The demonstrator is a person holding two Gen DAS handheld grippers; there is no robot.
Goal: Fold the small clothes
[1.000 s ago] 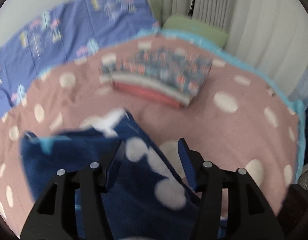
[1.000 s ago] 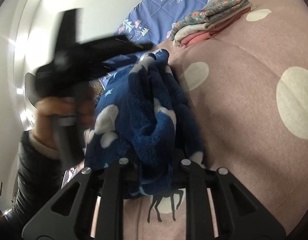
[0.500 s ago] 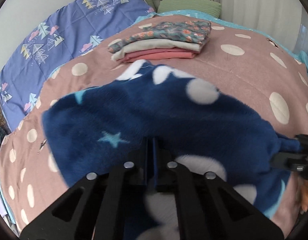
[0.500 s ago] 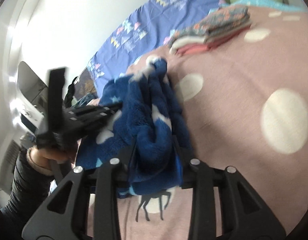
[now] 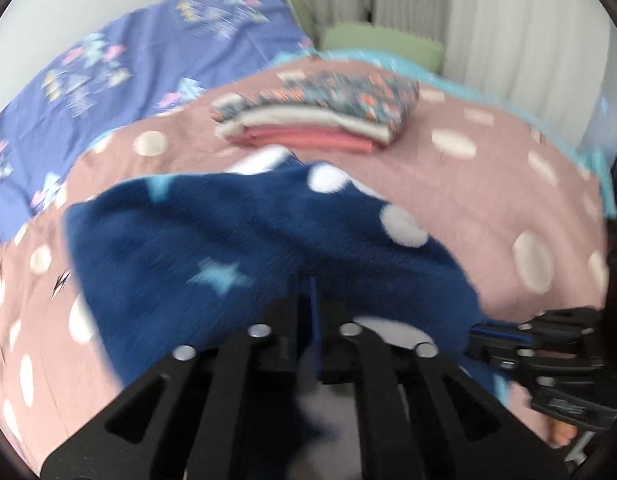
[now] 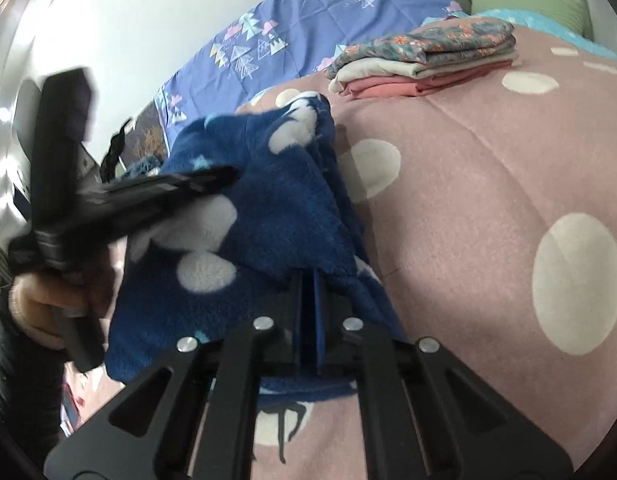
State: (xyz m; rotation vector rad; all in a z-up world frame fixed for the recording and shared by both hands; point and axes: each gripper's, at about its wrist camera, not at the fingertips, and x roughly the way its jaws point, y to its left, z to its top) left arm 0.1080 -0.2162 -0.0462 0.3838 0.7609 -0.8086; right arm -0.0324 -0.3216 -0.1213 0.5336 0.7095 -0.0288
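I have the soft, floppy blue fleece garment [image 5: 244,248] stretched above the near side of the bed [image 5: 488,184], my left hand-held gripper [image 5: 306,320] and right hand-held gripper [image 6: 307,312] each apparently pinching its near edge, where taking hold suits this light cloth.

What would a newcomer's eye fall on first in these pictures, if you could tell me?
First, the fluffy navy garment with white dots and pale stars, spread across the pink dotted blanket and pinched at its near edge by both the left gripper and the right gripper. Behind it sits a neat stack of folded clothes.
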